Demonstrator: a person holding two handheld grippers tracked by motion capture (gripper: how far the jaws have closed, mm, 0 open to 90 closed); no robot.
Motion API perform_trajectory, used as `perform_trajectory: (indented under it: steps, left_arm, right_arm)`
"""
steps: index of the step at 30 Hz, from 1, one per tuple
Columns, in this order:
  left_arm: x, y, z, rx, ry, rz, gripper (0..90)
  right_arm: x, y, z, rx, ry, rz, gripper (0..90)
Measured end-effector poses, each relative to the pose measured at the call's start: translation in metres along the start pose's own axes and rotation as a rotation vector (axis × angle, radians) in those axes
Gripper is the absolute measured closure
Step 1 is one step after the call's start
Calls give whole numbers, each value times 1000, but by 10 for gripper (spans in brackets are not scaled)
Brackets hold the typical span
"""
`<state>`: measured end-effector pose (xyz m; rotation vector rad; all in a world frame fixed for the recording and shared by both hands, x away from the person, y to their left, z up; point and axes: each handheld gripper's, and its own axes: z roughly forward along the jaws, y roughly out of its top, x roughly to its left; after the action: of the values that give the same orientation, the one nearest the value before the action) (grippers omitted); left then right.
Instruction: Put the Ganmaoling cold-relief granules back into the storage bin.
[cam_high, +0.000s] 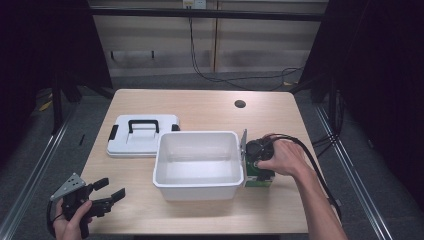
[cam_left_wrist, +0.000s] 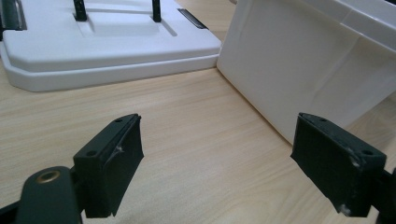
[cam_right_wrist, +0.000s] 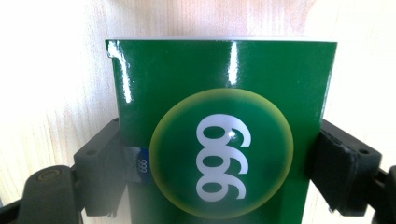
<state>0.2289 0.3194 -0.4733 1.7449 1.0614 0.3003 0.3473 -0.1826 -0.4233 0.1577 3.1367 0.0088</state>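
Note:
A glossy green box (cam_right_wrist: 219, 88) with a yellow-ringed circle and white digits stands on the wooden table, just right of the white bin (cam_high: 196, 134). My right gripper (cam_right_wrist: 219, 163) comes down on the green box (cam_high: 260, 178) from above, its jaws pressed against the box's two sides. In the high view the person's hand covers most of the right gripper (cam_high: 258, 167). My left gripper (cam_high: 111, 188) is held at the table's front left corner, open with nothing between its jaws. Ahead of the left gripper (cam_left_wrist: 217, 154) lies bare wood.
The white bin's wall (cam_left_wrist: 299, 60) rises ahead and to the right of the left gripper. A white lid (cam_high: 142, 142) with a black handle and clips lies flat behind the bin's left side; the lid (cam_left_wrist: 93, 46) also lies ahead-left. A cable hole (cam_high: 240, 104) is at the table's back.

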Motion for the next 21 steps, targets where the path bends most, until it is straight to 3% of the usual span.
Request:
perform_trajectory:
  steps: [14, 21]
  left_arm:
    - [0, 0, 0, 1, 3, 1, 159]
    - [0, 0, 0, 0, 4, 8, 159]
  right_arm:
    - [2, -1, -13, -16, 2, 36, 160]
    - [2, 0, -23, -13, 7, 18, 161]
